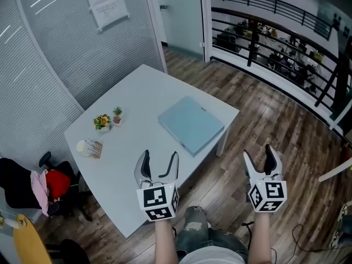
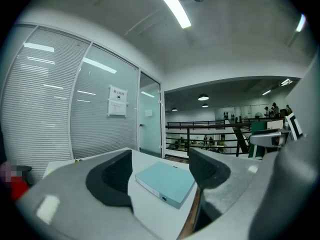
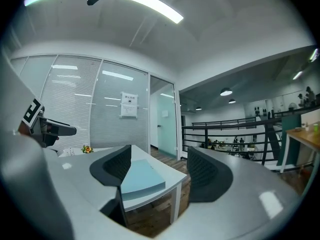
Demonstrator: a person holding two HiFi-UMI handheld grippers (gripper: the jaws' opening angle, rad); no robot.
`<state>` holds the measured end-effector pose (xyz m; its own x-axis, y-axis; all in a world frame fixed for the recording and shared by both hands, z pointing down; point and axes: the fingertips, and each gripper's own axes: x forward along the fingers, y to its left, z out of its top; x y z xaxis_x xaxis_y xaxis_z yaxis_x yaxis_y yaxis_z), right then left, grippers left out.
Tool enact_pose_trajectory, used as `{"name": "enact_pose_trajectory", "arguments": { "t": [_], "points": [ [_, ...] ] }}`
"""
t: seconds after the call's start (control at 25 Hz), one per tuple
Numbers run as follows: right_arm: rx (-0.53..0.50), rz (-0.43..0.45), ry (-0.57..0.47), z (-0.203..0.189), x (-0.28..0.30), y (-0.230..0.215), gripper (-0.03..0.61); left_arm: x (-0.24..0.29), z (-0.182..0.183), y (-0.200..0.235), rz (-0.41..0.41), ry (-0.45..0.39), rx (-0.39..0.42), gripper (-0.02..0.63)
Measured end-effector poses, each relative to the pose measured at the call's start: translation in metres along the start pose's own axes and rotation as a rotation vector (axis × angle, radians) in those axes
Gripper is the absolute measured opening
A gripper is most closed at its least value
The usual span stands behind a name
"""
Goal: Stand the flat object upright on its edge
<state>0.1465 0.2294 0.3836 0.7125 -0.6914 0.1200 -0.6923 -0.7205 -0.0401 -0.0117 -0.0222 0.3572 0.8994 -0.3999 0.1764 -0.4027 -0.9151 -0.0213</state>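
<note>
Small flower pots (image 1: 104,121) on white table (image 1: 137,100)

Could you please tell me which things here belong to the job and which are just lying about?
For the job: flat blue box, lying flat on the white table; left gripper and right gripper, both open, empty.
Lying about: small potted plants; pale object beside them; chair with clothes.

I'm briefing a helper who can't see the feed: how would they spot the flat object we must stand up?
Find the white table beside the glass wall. On its corner nearest the railing lies a light blue slab, flat on its broad face. It is far larger than the tiny potted plants across the table, and the only blue thing there.
</note>
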Motion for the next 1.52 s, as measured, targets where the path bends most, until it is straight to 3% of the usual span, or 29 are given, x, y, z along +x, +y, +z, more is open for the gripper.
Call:
{"name": "enact_pose_trajectory", "arguments": {
  "t": [0.44, 0.68, 1.08, 1.52],
  "points": [
    [0.016, 0.0, 0.024, -0.007, 0.07, -0.022, 0.359, 0.075, -0.004, 0.005, 0.004, 0.024, -0.007, 0.342],
    [0.004, 0.022, 0.036, -0.004, 0.131, -0.03, 0.359, 0.132, -0.001, 0.019, 0.011, 0.022, -0.065, 0.342],
    [-0.029, 0.094, 0.043, 0.018, 0.242, -0.034, 0.359, 0.22, 0.015, 0.051, 0.056, 0.029, -0.105, 0.341],
    [-0.044, 0.17, 0.107, 0.011, 0.325, -0.014, 0.359, 0.278, -0.007, 0.076, 0.067, 0.102, -0.172, 0.341]
  ]
}}
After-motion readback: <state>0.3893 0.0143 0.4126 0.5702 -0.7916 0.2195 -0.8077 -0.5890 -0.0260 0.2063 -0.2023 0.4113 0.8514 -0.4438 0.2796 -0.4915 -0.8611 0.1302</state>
